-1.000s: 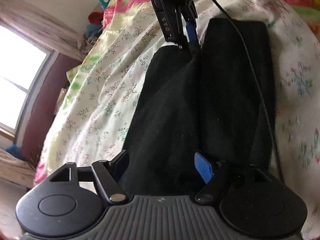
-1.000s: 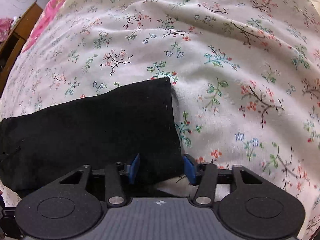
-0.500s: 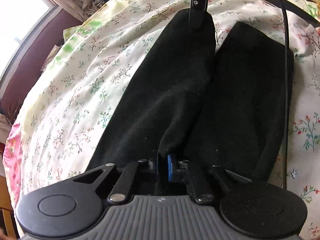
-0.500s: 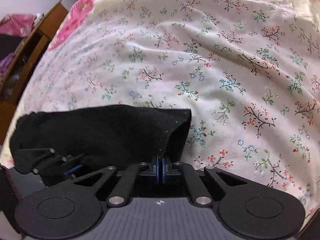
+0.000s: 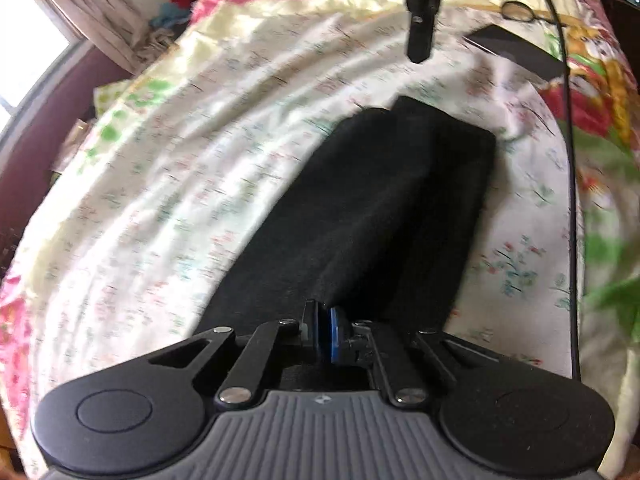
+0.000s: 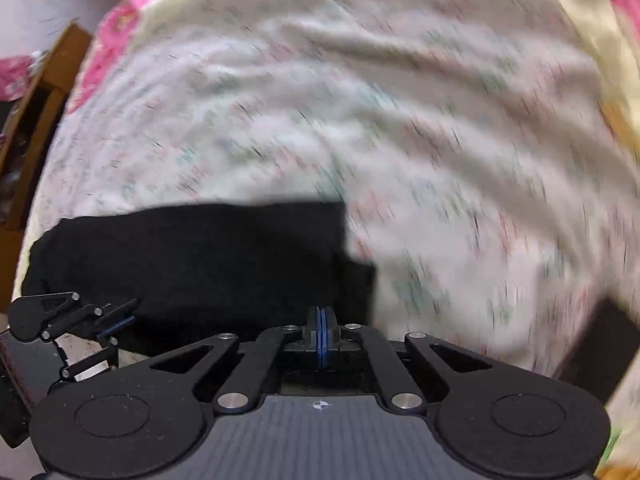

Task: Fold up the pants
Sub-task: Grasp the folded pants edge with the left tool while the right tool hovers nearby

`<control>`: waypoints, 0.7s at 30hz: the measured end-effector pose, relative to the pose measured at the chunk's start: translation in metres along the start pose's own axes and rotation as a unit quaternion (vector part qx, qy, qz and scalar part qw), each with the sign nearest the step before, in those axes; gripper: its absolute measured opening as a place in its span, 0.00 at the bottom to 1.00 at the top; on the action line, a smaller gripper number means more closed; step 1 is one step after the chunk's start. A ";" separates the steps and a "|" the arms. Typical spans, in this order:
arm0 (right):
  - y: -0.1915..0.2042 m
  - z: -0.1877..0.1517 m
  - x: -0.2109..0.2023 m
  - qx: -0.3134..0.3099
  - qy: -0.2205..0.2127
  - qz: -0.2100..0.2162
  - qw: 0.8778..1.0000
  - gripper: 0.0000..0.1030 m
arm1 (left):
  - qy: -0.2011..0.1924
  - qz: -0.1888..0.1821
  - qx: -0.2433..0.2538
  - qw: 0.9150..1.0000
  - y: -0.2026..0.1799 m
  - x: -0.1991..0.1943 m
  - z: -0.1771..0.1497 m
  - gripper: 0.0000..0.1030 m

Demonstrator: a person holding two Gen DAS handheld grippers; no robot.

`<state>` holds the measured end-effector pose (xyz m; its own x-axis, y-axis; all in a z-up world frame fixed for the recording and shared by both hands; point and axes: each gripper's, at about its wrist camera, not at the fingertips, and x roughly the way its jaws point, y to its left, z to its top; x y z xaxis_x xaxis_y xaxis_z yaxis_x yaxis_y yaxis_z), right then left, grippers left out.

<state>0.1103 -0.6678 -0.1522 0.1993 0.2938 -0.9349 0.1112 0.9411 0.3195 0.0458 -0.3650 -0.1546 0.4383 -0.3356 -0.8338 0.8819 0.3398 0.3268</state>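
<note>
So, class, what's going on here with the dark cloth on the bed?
A person holding two grippers is folding black pants on a flowered bedsheet. The left gripper is shut on the fabric near one end, and the right gripper pinches the other end. One leg is lifted partly over the other.

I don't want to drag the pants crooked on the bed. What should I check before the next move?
1. Left hand-held gripper shut on the pants: ok.
2. Right hand-held gripper holding the hem: not ok; it is shut, but in the left view it hangs clear of the cloth.
3. Legs stacked evenly: not ok; one only partly covers the other.
4. Cable off the pants: ok; it runs beside them.
5. Sheet flat: not ok; wrinkled.
</note>
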 end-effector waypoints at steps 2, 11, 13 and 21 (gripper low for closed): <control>-0.008 -0.009 0.017 0.025 0.011 0.008 1.000 0.00 | 0.005 -0.008 0.006 1.000 -0.009 0.007 -0.004 0.18; 0.006 -0.031 0.047 0.085 0.012 0.109 0.990 0.19 | 0.003 0.000 0.036 0.999 -0.011 0.010 -0.003 0.18; 0.004 -0.031 0.055 0.108 0.003 0.119 0.987 0.21 | -0.003 0.001 0.024 1.000 -0.002 0.009 0.003 0.18; 0.004 -0.039 0.076 0.212 -0.014 0.209 0.955 0.25 | -0.035 0.012 0.017 0.999 0.020 -0.017 0.021 0.18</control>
<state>0.0879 -0.6347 -0.2283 0.3382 0.6187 -0.7091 0.3989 0.5882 0.7035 0.0593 -0.3715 -0.1245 0.4696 -0.3888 -0.7927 0.8758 0.3186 0.3625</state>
